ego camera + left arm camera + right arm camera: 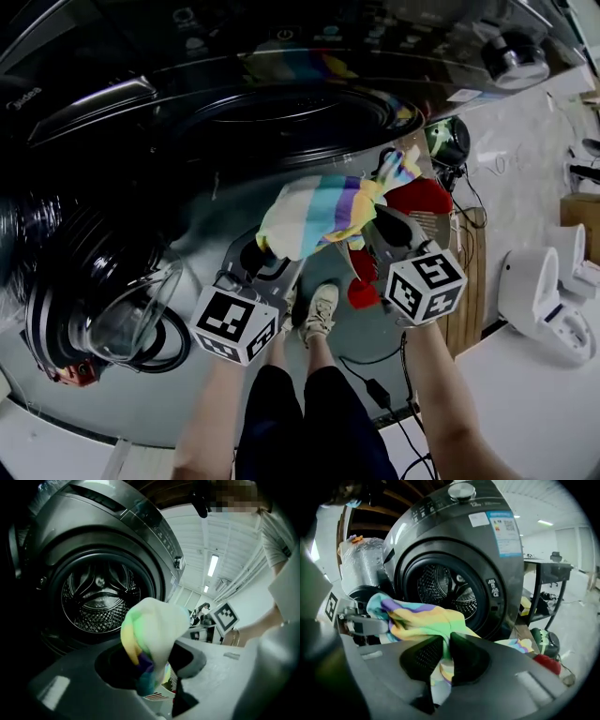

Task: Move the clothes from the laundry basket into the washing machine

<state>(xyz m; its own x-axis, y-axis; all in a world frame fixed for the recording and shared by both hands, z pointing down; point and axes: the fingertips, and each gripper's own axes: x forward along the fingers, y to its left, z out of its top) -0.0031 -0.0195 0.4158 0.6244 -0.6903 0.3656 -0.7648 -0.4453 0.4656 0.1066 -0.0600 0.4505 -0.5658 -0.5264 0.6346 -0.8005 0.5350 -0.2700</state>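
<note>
Just outside the open washing machine (508, 588), both grippers are sharing one rainbow-striped garment (319, 214). The left gripper (154, 672) is clamping a bunched end and the right gripper (444, 653) is pinching the other, holding it lifted, probably for feeding into the drum.

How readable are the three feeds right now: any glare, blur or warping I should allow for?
Head view: heavy fisheye bends the washing machine into an arc, its glossy casing mirroring the striped cloth. Left gripper view: the cloth is washed out and soft near the lens; the drum is sharp. Right gripper view: dark corners, but the right gripper pinching the cloth reads crisply.
</note>
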